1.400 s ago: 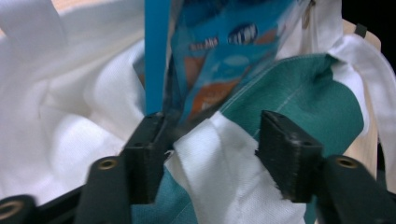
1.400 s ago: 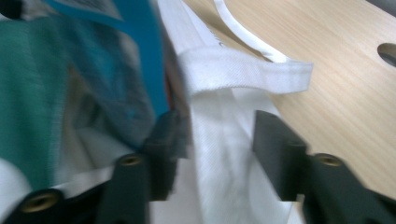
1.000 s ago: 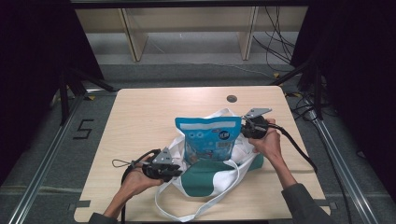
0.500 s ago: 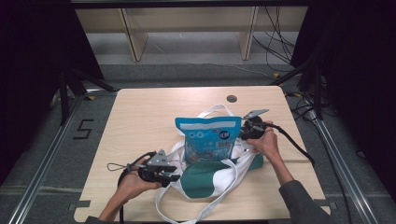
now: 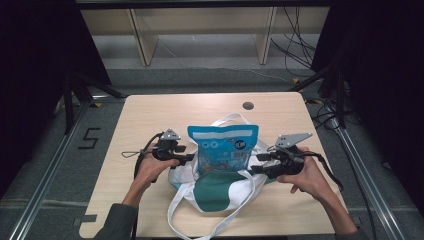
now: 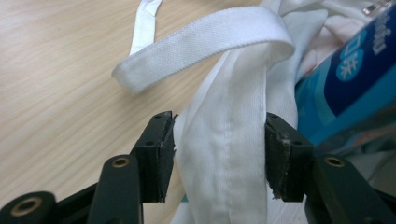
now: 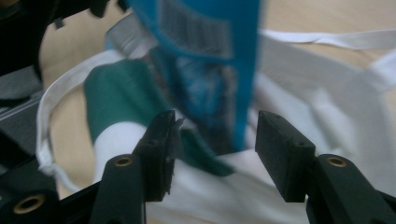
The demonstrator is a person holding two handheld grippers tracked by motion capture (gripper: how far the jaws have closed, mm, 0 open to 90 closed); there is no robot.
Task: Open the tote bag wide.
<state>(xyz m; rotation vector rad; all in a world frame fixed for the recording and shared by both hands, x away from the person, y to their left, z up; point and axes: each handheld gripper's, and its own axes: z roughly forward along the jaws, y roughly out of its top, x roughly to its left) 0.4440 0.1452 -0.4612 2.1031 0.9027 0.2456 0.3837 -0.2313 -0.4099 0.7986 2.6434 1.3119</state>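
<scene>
Two grippers were working a white-and-green tote bag (image 5: 215, 187) near the front-middle of the table (image 5: 150, 112), with a blue snack pouch (image 5: 223, 147) standing upright, its lower part down inside the bag's mouth.

The left gripper (image 5: 187, 159) was at the bag's left rim. In the left gripper view its jaws stood apart with a fold of the white bag fabric (image 6: 226, 140) running up between them, touching or nearly touching both pads, so not clamped down as far as I could tell. The right gripper (image 5: 255, 164) sat at the bag's right side, jaws wide apart, with the pouch's edge and the bag rim in the gap, not holding anything.

Handling-wise, my guess: the bag was soft, floppy cloth that would collapse and bunch rather than hold a shape, so the stitched rim hem was the sensible place to pinch, not the loose white straps (image 5: 177, 212) trailing toward the person. The pouch looked light, crinkly and probably slick, with air in it, so squeezing the middle might crush the contents. The flat sealed top edge seemed the better grab.
</scene>
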